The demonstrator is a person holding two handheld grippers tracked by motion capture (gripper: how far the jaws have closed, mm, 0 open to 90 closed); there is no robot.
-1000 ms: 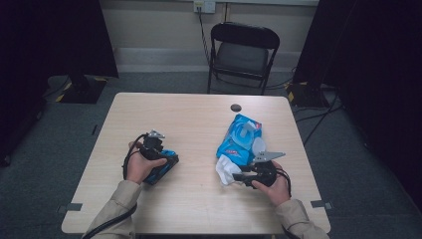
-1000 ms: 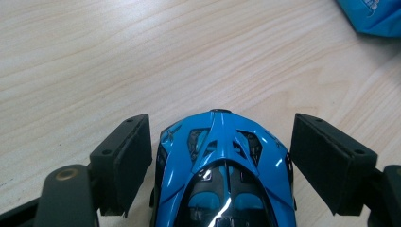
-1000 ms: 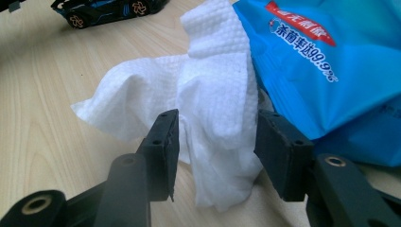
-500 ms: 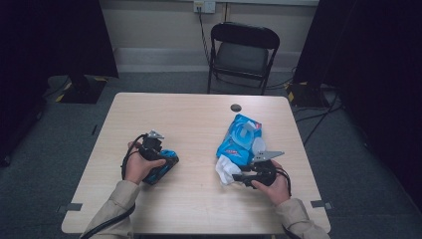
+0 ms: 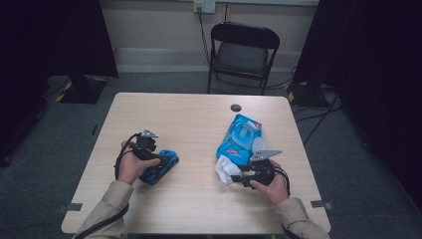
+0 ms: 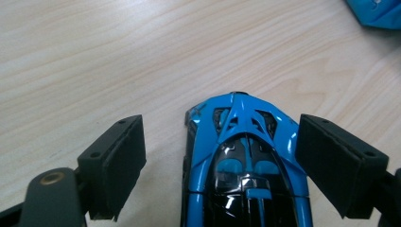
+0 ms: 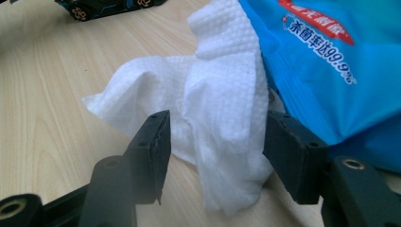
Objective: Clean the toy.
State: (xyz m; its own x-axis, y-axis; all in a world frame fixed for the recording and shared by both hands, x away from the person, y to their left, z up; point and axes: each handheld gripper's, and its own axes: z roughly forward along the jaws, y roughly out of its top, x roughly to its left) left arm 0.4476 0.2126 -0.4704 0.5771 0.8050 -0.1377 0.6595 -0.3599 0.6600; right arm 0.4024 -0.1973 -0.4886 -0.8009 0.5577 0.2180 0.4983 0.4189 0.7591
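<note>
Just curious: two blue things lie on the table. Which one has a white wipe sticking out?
The blue wipes pack on the right; the toy car on the left has none.

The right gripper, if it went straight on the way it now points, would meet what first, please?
Most likely the white wipe, which already lies between the open jaws of the right gripper; the blue wipes pack lies just behind it.

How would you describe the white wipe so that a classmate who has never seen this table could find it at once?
Start at the wooden table and go to the blue wipes packet on its right half. At the packet's near end, a crumpled white wipe sticks out, between the right gripper's jaws. It is the one white, soft thing there, unlike the glossy blue toy car.
</note>
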